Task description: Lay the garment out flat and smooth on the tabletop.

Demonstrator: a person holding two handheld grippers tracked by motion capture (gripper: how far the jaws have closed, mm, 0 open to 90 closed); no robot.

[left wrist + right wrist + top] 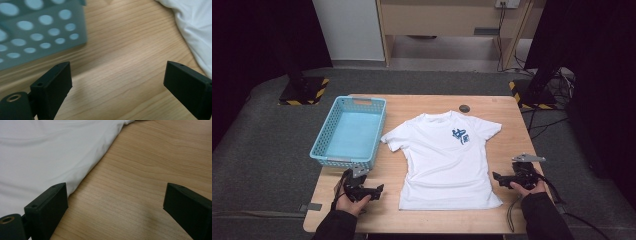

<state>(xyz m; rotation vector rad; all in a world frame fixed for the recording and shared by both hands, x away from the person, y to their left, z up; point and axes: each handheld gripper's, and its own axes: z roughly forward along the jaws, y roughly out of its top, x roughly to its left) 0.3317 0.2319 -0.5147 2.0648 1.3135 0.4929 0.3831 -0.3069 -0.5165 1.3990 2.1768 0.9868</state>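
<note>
A white T-shirt [444,160] with a blue print on the chest lies spread flat in the middle of the wooden table [502,215]. My left gripper [379,190] rests near the front left, a short way left of the shirt's hem, jaws wide open over bare wood [117,82]. The shirt's edge [195,30] lies at the upper right of the left gripper view. My right gripper [496,177] sits just right of the shirt's lower side, open [115,205]. White cloth [50,155] reaches its left jaw there.
A light blue perforated basket [349,131] stands empty at the table's left, just beyond my left gripper, and its wall [37,32] is close in the left gripper view. A small dark round object [464,108] lies at the far edge. Tripod bases stand on the floor beyond.
</note>
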